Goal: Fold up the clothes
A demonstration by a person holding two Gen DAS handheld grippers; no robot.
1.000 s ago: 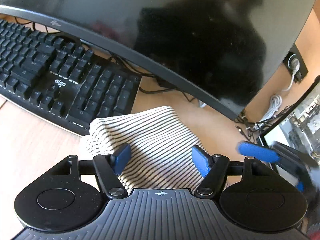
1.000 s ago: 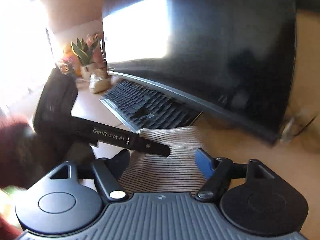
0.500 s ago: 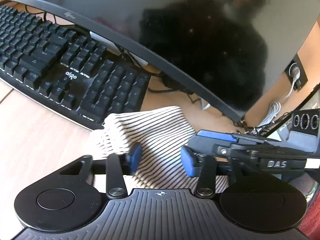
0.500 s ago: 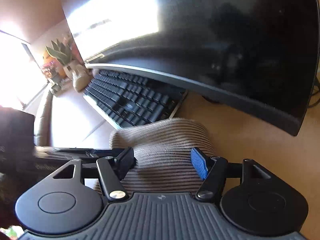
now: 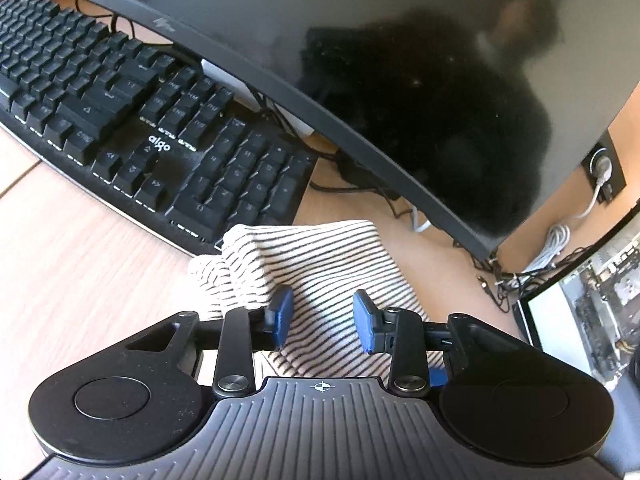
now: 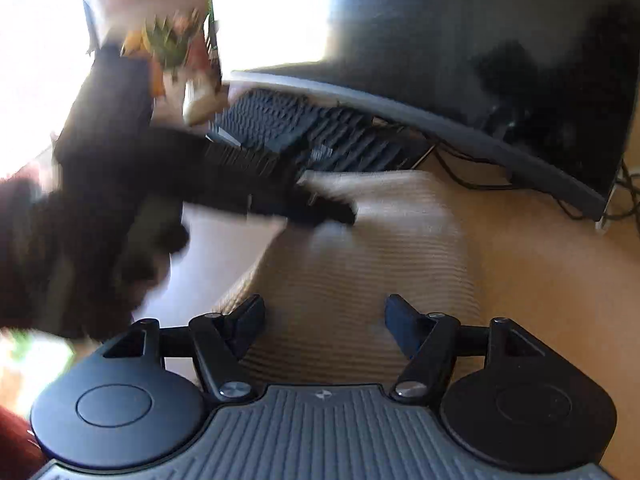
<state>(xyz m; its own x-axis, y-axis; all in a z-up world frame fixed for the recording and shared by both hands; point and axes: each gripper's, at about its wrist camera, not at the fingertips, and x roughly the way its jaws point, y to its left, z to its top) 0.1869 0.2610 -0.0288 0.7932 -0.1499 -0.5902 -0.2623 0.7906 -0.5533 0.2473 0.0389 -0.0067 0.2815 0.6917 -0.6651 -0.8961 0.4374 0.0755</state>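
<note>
A folded cream garment with thin dark stripes lies on the wooden desk, its far edge against the keyboard. My left gripper is low over its near part. Its blue pads are still closing on a ridge of the cloth, which puckers beside the left pad. The right wrist view is blurred. It shows the same garment under my right gripper, whose jaws stand wide and are opening, with cloth below them and nothing pinched. The left gripper's black body reaches in from the left onto the cloth.
A black keyboard lies at the left and a curved dark monitor hangs over the desk behind the garment. Cables and a second screen sit at the right. A potted plant stands far left.
The left jaws have narrowed from wide apart to a close hold on the cloth. The right gripper, seen at the left view's right edge half a second ago, has left it. The right view has swung.
</note>
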